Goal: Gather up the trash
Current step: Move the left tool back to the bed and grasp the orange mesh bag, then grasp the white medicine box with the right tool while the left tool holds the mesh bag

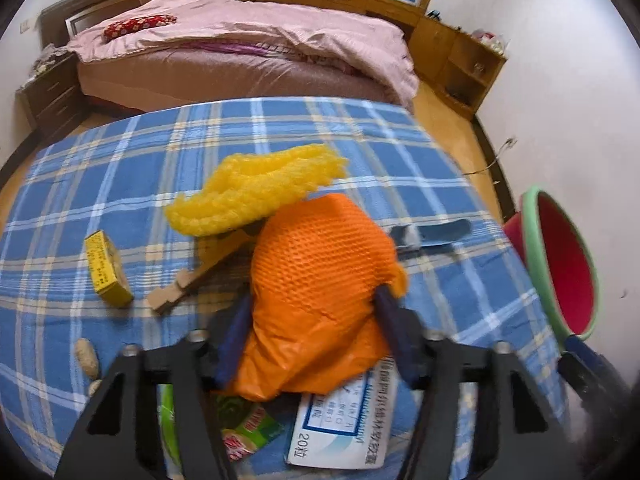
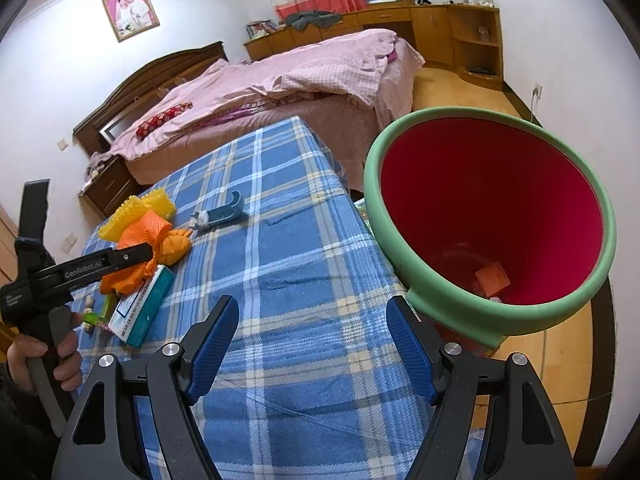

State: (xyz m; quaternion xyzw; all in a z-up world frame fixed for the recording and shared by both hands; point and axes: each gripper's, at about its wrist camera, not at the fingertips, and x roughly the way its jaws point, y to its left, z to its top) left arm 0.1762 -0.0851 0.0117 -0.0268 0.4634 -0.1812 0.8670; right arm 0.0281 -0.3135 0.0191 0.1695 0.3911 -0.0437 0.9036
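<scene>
Orange foam netting [image 1: 320, 272] bulges between the left gripper [image 1: 316, 340]'s jaws, both blue pads pressing its sides, on the blue plaid table [image 1: 120, 168]. Only the left wrist view shows the medicine box [image 1: 340, 424] and green wrapper [image 1: 248, 428] beneath it, the yellow box [image 1: 106, 268], and beyond, yellow netting [image 1: 260, 188]. From the right wrist view, the right gripper [image 2: 312, 348]'s jaws stand open and empty over the cloth; the green-rimmed red bin [image 2: 492, 216] beside the table holds an orange scrap [image 2: 492, 278].
</scene>
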